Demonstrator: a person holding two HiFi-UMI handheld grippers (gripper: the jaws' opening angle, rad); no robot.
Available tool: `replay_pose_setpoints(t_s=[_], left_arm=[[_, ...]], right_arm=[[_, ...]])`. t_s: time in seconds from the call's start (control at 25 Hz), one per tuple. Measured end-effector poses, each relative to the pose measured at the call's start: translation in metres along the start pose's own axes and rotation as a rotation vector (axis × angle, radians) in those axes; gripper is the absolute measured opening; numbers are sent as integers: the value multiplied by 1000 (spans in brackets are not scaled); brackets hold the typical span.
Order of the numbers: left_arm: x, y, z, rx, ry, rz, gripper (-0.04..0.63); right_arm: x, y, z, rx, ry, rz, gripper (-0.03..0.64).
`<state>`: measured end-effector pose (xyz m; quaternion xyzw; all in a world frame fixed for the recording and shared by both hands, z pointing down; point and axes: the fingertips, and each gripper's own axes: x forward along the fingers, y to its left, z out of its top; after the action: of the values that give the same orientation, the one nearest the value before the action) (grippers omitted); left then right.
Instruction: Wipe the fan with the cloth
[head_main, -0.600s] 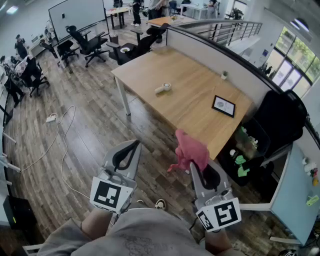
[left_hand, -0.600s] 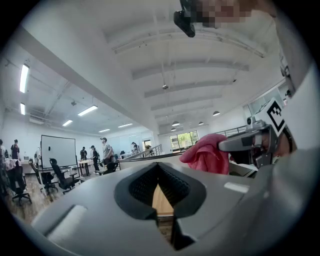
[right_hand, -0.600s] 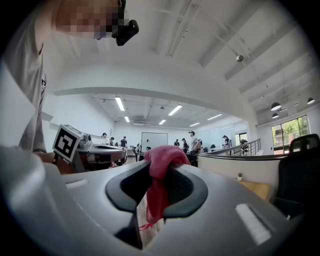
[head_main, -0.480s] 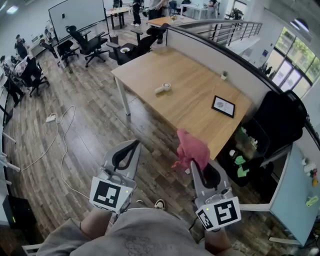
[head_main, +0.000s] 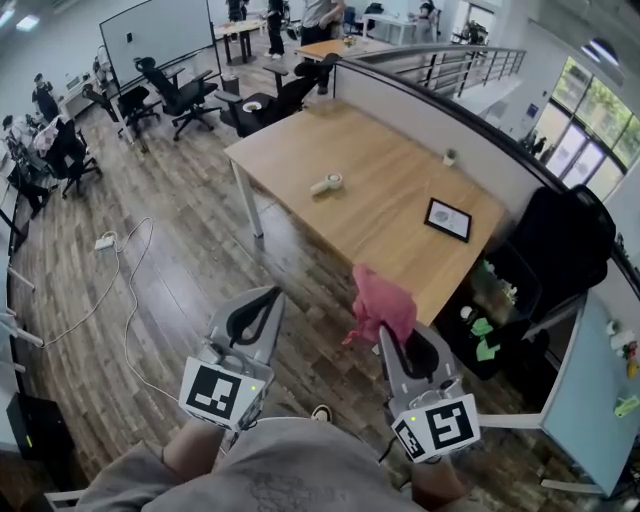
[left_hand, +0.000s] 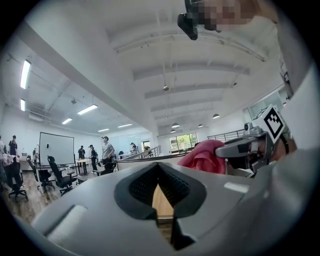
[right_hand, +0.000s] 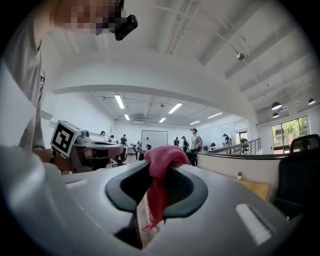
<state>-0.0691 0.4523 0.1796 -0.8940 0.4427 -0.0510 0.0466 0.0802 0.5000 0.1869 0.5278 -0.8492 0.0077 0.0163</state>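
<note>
Cloth secured, wiping not yet begun: the right tongs (head_main: 388, 336) grip the pink cloth (head_main: 383, 300) and the left tongs (head_main: 271, 294) are closed on nothing, both well short of the table (head_main: 392, 222) where what appears to be the small white fan (head_main: 327, 181) lies untouched.

person: shifts slightly, so the table (head_main: 380, 190) and the floor cable (head_main: 130, 300) sit a little lower in the head view | shoe (head_main: 322, 412): draws back under the body, less of it shows | cloth (head_main: 385, 300): its hanging tail sways a touch at the right gripper (head_main: 385, 335)
</note>
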Motion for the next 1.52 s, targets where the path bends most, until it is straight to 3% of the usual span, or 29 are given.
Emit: replay_pose_setpoints(t_s=[0.16, 0.28, 0.84, 1.52], left_arm=[[-1, -1, -3, -10, -19, 1, 9], [-3, 3, -7, -5, -25, 11, 226], [15, 32, -27, -19, 52, 34, 232], [154, 155, -42, 34, 90, -77, 232]], right_arm=[[5, 5, -4, 16, 2, 18, 81], [10, 8, -2, 22, -6, 37, 81], [51, 3, -19, 30, 47, 43, 81], [224, -60, -27, 57, 130, -10, 81]])
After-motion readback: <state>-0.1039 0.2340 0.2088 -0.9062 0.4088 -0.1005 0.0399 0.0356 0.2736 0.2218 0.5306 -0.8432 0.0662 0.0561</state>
